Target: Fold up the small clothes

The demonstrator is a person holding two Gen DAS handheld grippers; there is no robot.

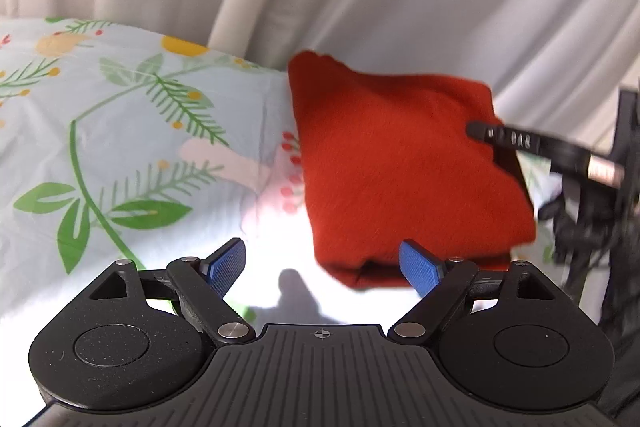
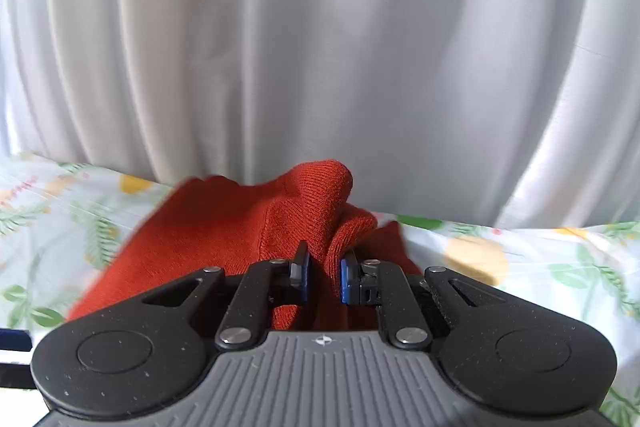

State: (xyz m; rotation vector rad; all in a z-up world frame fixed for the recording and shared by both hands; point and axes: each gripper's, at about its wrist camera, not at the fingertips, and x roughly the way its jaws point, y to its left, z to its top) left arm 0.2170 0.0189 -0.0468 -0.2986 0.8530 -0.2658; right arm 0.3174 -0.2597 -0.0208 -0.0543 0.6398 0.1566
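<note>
A folded red knit garment (image 1: 404, 167) lies on the floral sheet (image 1: 120, 131). My left gripper (image 1: 324, 263) is open and empty just in front of the garment's near edge, its right blue pad (image 1: 420, 267) over the cloth. My right gripper (image 2: 324, 279) is shut on a bunched corner of the red garment (image 2: 248, 227) and lifts it slightly. In the left wrist view the right gripper (image 1: 480, 131) reaches in from the right and grips the garment's right edge.
A white pleated curtain (image 2: 320, 47) hangs close behind the bed. The floral sheet (image 2: 520, 259) spreads to both sides of the garment. Dark gear (image 1: 592, 219) sits at the right edge of the left wrist view.
</note>
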